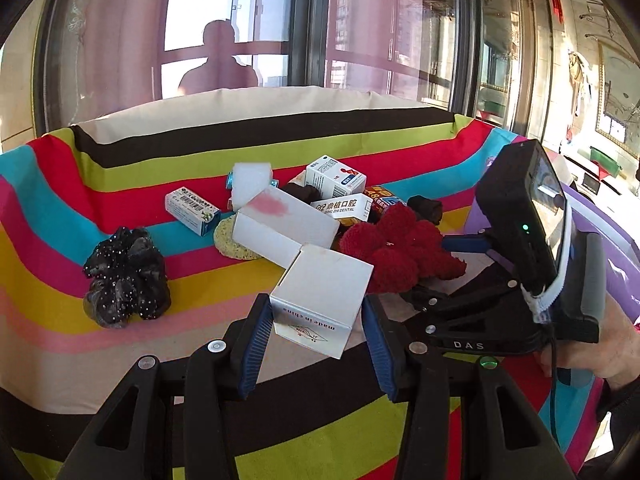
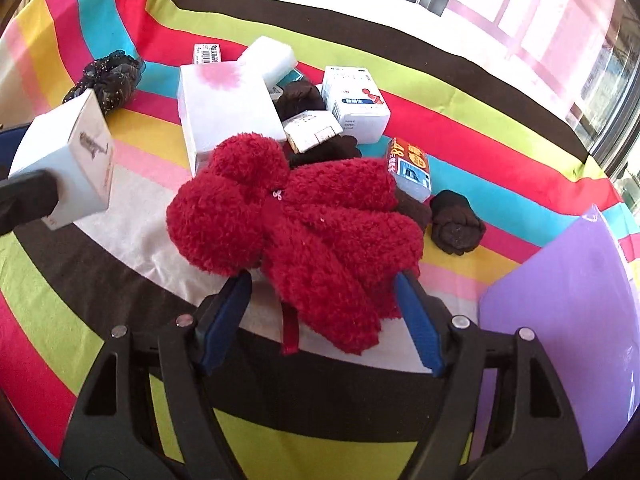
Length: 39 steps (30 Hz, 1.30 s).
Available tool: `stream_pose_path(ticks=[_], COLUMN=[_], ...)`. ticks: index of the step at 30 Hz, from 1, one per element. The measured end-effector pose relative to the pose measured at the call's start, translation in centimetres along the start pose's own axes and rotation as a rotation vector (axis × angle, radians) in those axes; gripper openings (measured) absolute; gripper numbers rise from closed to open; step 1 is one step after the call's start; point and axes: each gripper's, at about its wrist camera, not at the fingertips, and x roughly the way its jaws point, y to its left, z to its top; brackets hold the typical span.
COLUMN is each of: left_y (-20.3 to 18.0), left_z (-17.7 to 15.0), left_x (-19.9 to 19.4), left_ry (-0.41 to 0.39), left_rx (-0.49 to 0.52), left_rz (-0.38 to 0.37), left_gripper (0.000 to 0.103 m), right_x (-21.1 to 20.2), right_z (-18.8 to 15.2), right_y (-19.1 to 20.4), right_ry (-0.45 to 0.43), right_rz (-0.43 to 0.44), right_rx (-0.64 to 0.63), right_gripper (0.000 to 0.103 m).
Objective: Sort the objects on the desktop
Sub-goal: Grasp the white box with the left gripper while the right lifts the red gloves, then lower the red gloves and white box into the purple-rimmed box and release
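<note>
We work over a striped, many-coloured cloth (image 1: 52, 216) before tall windows (image 1: 248, 20). Our left gripper (image 1: 318, 326) clamps a smooth white cardboard box (image 1: 322, 294) between its ribbed blue pads. Our right gripper (image 2: 326, 300) stands wide, its fingers flanking the near end of a fuzzy red knit bundle (image 2: 304, 216); contact unclear. Beyond lie cartons and dark socks (image 2: 456, 222).

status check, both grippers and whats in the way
Left gripper shut on small white box. Right gripper open around red fuzzy item. Box pile behind.
</note>
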Motion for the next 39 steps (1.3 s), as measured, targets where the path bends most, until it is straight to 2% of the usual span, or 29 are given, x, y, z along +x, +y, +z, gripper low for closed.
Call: stream_pose_path(ticks=[3,5,7,9,10,22,32,39], left_y=[-0.2,-0.1,0.0,0.1,0.1,-1.9,-6.2,-10.8], left_z=[-0.3,-0.4,-0.6,-0.8,-0.9,-1.0,1.8,4.4], left_x=[-0.5,-0.6,-0.7,-1.0,-1.2,-2.7,-6.4,-8.4], left_ry=[-0.009,-0.01,-0.008,-0.013,-0.017,-0.05,-0.149,-0.195], left_rx=[-0.01,-0.021,-0.035,-0.053,-0.062,-0.082,-0.016,0.088], left_rz=[-0.001,-0.004,0.002,0.006,0.004,-0.023,-0.063,-0.086], left_gripper=[0.046,0.046,0.046,0.046,0.046,0.046,0.046,0.046], right_x=[0.6,0.7,0.5,-0.1,-0.6,-6.8,-14.3,-17.4], right_z=[0.4,0.3,0.1,-0.4,-0.6,-1.7,-3.6,-5.7], right_y=[-0.3,-0.6,-1.3,-2.3,-2.4,-4.2,-7.3,-11.4], right_ry=[0.009,0.007,-0.003,-0.012,-0.019,-0.119,-0.201,-0.23], right_rz=[0.038,0.049,0.084,0.127,0.145,0.282,0.23,0.178], right_rx=[0.042,0.067,0.108,0.171,0.199,0.334,0.389,0.467], right_gripper=[0.042,0.036,0.03,0.019,0.017,0.015,0.015,0.015])
